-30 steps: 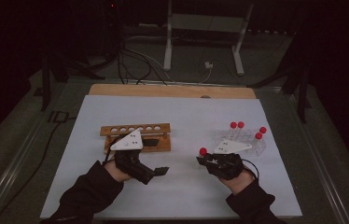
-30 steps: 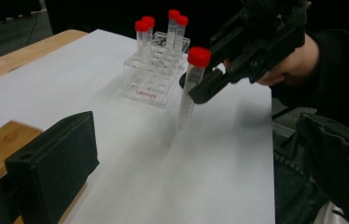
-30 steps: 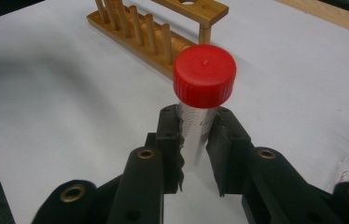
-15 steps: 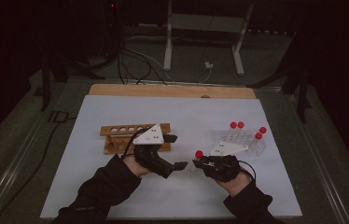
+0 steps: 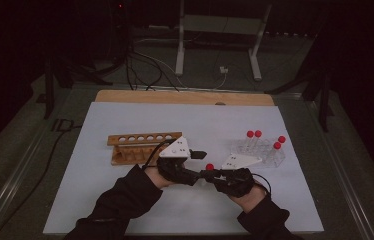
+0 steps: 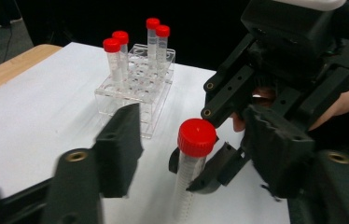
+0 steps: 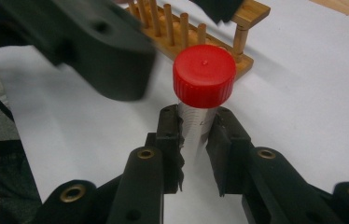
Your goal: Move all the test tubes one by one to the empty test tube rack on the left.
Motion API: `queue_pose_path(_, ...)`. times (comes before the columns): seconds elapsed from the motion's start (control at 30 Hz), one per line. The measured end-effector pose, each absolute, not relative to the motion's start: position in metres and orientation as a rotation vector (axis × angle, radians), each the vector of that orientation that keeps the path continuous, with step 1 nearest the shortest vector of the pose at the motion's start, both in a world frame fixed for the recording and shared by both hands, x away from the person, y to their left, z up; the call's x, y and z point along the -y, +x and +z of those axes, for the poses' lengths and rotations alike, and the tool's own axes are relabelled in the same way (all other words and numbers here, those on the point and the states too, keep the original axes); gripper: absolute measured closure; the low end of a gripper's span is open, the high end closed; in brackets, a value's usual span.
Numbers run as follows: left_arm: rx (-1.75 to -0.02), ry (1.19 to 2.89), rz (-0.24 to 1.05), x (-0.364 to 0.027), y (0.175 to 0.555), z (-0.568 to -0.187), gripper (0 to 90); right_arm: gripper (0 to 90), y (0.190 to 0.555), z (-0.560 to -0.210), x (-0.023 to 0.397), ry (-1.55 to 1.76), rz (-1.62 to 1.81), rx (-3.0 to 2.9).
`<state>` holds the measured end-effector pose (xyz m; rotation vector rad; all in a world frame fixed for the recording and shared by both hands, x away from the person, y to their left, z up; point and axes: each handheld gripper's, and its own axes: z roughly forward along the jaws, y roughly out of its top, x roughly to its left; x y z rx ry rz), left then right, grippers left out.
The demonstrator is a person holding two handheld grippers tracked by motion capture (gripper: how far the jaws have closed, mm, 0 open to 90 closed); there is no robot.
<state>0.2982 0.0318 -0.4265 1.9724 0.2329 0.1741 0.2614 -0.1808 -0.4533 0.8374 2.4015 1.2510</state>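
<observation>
right tool (image 7: 196, 135): jaws clamped on the clear body of a tube (image 7: 199, 100), just under its red cap; tube stands upright in the grip.
left tool (image 6: 196, 154): jaws part open and just been closing; the tube sits between them, pads not touching it.
tube position: above the white table (image 5: 125, 210), near the front middle, between the two hands; its red cap (image 5: 209, 167) shows in the high view at the point where the two tools meet.
left tool location: just right of the wooden rack (image 5: 142, 148), pointed toward the right tool.
wooden rack: left of centre on the table, a row of round holes along its top bar.
clear rack (image 6: 137, 77): right side of the table, well apart from the wooden rack, holding four upright tubes with red caps.
hands: both in dark sleeves, reaching in from the near table edge.
</observation>
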Motion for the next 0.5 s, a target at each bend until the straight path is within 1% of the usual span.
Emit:
queue_pose_path(0.17,-0.218,1.987,0.188,-0.0282,0.2975,-0.4277,53.6,74.8,0.2603,-0.4527,0.1796,0.827,1.254,-2.402)
queue_pose_path(0.3,-0.202,2.011,0.194,-0.0248,0.2964,-0.4305,60.3,74.8,0.2602,-0.4521,0.1799,0.827,1.257,-2.401)
queue_pose_path(0.37,-0.202,2.015,0.211,-0.0238,0.2964,-0.4320,66.1,74.8,0.2601,-0.4519,0.1800,0.828,1.257,-2.400)
queue_pose_path(0.43,-0.198,2.015,0.209,-0.0237,0.2970,-0.4330,69.3,74.8,0.2602,-0.4517,0.1802,0.824,1.255,-2.398)
queue_pose_path(0.5,-0.192,2.022,0.206,-0.0229,0.2969,-0.4333,70.4,74.8,0.2605,-0.4520,0.1803,0.825,1.250,-2.397)
